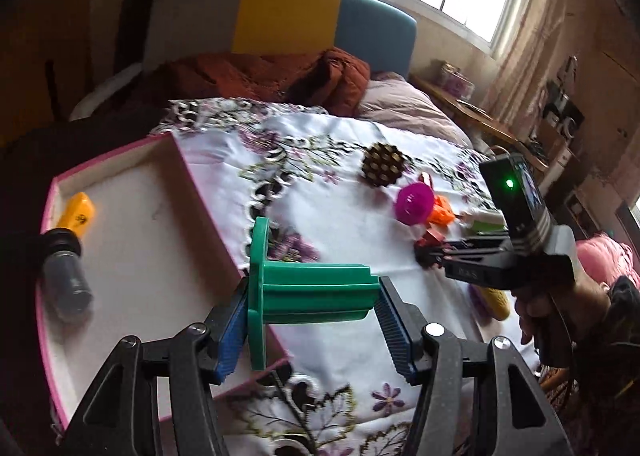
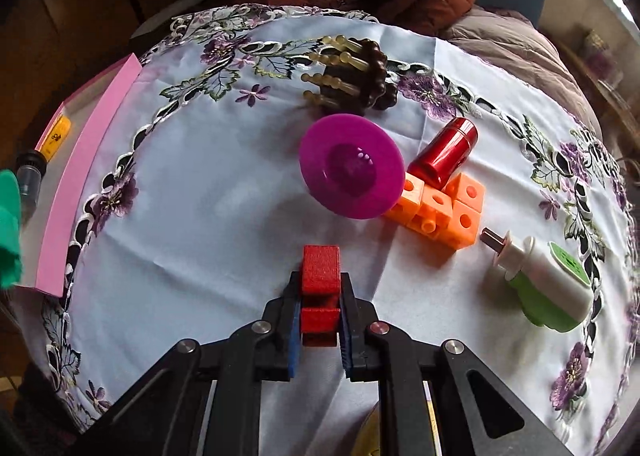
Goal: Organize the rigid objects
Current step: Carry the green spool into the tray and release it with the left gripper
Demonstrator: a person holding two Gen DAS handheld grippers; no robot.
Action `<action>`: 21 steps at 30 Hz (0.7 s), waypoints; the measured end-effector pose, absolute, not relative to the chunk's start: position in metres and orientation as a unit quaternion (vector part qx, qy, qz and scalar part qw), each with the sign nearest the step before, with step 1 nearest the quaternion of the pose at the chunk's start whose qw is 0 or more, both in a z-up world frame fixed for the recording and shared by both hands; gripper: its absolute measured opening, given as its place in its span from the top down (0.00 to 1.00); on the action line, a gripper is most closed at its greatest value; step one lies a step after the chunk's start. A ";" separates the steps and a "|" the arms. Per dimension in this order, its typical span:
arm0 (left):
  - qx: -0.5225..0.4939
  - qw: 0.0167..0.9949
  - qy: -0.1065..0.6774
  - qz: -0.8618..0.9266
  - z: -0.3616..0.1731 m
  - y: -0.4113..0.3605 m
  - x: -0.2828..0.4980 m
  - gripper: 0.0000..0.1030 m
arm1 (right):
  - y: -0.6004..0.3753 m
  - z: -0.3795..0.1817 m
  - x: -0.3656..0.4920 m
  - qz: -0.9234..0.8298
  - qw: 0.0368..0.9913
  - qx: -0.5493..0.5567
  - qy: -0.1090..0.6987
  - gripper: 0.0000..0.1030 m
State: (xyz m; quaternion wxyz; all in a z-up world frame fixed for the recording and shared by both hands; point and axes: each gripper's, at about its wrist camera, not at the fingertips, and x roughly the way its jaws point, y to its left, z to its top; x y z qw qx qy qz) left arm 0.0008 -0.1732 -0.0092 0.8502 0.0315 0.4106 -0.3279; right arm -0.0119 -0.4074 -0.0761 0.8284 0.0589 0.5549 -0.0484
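A white tablecloth [image 2: 224, 192] embroidered with purple flowers is covering the surface I am working over, and a pink-edged shallow box [image 1: 120, 240] is sitting at its left edge. Inside that box a yellow block [image 1: 76, 210] is lying near the far wall, with a dark cylindrical bottle [image 1: 66, 276] just beside it, nearer to me. My left gripper [image 1: 312, 320] is holding a green plastic spool [image 1: 304, 288] end to end, one blue pad against its round flange and the other against the far end of its ribbed core, and the spool is hanging over the box's right wall. Out on the cloth, a brown beaded massager [image 2: 352, 72] with pale prongs is lying farthest away, a purple plastic dish [image 2: 352, 168] is tilting up in front of it, and a white-and-green plug adapter [image 2: 548, 288] is lying on its side to the right. A cluster of orange snap cubes [image 2: 440, 208] is sitting beside the dish, with a red metallic cylinder [image 2: 444, 150] leaning on top of them. My right gripper [image 2: 320, 316] is pinching a red block [image 2: 320, 276] tightly between nearly closed fingers, low over the cloth in front of the dish.
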 end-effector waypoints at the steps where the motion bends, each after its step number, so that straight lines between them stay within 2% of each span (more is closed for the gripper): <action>1: 0.033 0.856 0.406 -0.318 -0.006 -0.169 0.002 0.41 | -0.407 -0.076 -0.011 -0.049 0.829 0.057 0.555 0.85; 21: 0.034 0.878 0.395 -0.267 0.004 -0.138 0.007 0.41 | -0.393 -0.077 -0.009 -0.059 0.834 0.005 0.548 0.85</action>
